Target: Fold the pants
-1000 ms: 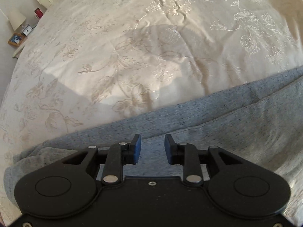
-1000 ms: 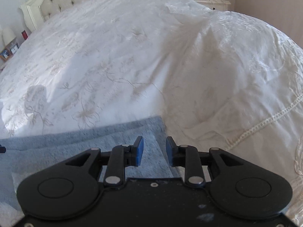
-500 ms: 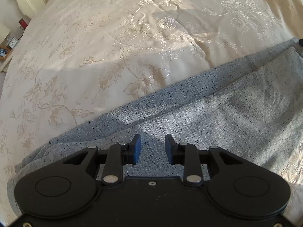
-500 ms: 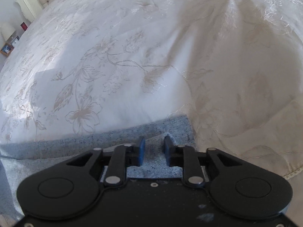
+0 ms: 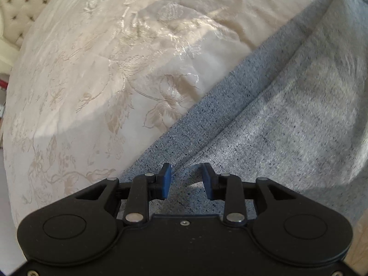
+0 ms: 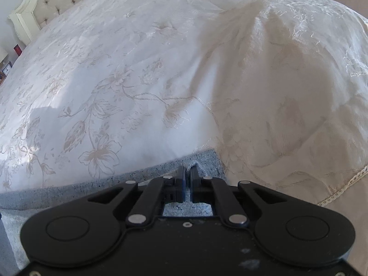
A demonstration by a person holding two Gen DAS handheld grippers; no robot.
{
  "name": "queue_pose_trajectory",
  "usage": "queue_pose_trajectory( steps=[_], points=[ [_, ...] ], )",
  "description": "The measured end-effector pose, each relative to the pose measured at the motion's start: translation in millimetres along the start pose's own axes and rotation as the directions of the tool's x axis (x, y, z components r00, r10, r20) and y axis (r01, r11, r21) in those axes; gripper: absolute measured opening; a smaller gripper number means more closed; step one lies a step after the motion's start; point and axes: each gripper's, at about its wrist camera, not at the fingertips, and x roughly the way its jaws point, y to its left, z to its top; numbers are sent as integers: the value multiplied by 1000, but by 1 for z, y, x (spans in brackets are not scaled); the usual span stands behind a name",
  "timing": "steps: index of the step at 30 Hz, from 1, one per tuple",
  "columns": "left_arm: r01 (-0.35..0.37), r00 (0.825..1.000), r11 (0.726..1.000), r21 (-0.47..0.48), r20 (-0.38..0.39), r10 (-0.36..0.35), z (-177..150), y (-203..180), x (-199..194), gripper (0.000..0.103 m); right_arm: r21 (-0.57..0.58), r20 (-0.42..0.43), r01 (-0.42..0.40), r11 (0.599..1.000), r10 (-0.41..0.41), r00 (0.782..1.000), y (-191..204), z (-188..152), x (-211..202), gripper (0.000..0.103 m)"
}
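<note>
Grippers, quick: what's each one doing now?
Left gripper: fingers opening over the pants, nothing pinched.
Right gripper: shut on the pants' end.

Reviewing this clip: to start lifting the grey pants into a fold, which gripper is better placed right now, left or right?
Right. The right gripper is shut on the pants near their corner, fabric pinched between its pads. The left gripper straddles a fold ridge in the pants, but its jaws are opening, with nothing gripped yet.

Pants (image 5: pixel 287 119) lie on bedspread (image 5: pixel 103 80)
</note>
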Motion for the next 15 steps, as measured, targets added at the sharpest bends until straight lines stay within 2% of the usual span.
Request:
queue_pose_trajectory(
  steps=[2, 5, 7, 8, 9, 10, 12, 15],
  points=[
    [32, 999, 997, 68, -31, -30, 1, -1, 9, 42, 0, -1, 2, 1000, -2, 1000, 0, 0, -1, 4],
    [43, 998, 989, 144, -41, -37, 4, -3, 14, 44, -3, -1, -3, 1000, 3, 1000, 0, 0, -3, 4],
    [59, 998, 982, 177, -39, -53, 5, -5, 14, 41, -3, 0, -4, 1000, 4, 1000, 0, -1, -4, 4],
    [73, 997, 979, 193, -36, -67, 4, -6, 14, 32, -2, 0, -3, 1000, 3, 1000, 0, -1, -4, 4],
    [103, 995, 972, 212, -36, -97, 3, -7, 14, 11, 1, 0, -3, 1000, 3, 1000, -1, -1, -5, 4],
    [130, 991, 966, 224, -42, -124, 1, -8, 13, 5, 3, 0, -3, 1000, 3, 1000, -1, -2, -6, 4],
    [122, 993, 966, 227, -18, -121, -3, -8, 9, 3, 6, 2, -2, 1000, 2, 1000, -1, -3, -7, 4],
    [96, 994, 984, 153, 38, -103, -8, -2, -6, 3, 12, 12, -10, 1000, 10, 1000, -2, -4, -13, 4]
  ],
)
